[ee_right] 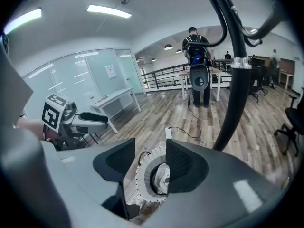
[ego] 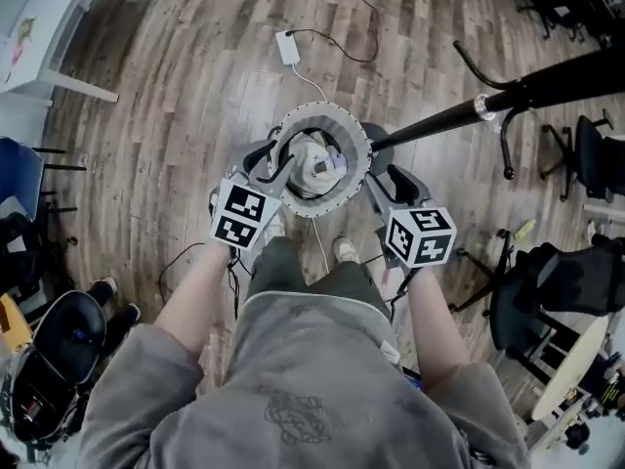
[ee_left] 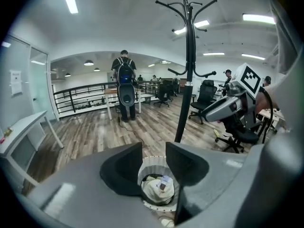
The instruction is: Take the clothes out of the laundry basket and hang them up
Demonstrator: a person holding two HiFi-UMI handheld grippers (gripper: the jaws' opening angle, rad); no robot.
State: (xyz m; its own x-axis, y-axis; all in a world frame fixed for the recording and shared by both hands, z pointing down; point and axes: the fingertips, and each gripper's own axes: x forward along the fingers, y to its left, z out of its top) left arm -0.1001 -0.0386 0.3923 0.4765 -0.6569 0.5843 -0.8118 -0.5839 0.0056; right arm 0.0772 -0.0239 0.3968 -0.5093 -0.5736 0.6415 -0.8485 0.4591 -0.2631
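A round white laundry basket (ego: pixel 358 137) stands on the wood floor straight ahead, with pale cream clothes (ego: pixel 314 160) bunched inside. My left gripper (ego: pixel 276 167) hangs over its left rim, open, nothing between the jaws. My right gripper (ego: pixel 383 181) is at the right rim, also open and empty. In the left gripper view the basket (ee_left: pixel 150 164) and clothes (ee_left: pixel 157 186) show between the jaws. The right gripper view has the basket (ee_right: pixel 144 171) between its jaws too. A black coat stand (ego: pixel 547 81) leans in from the right, its pole (ee_left: pixel 184 84) rising just behind the basket.
A white power strip (ego: pixel 288 47) with a cable lies on the floor beyond the basket. Black office chairs (ego: pixel 547 291) stand at the right, a white table (ego: pixel 49 37) at far left, a black bag (ego: pixel 54 360) at lower left. A person with a backpack (ee_left: pixel 124 87) stands farther off.
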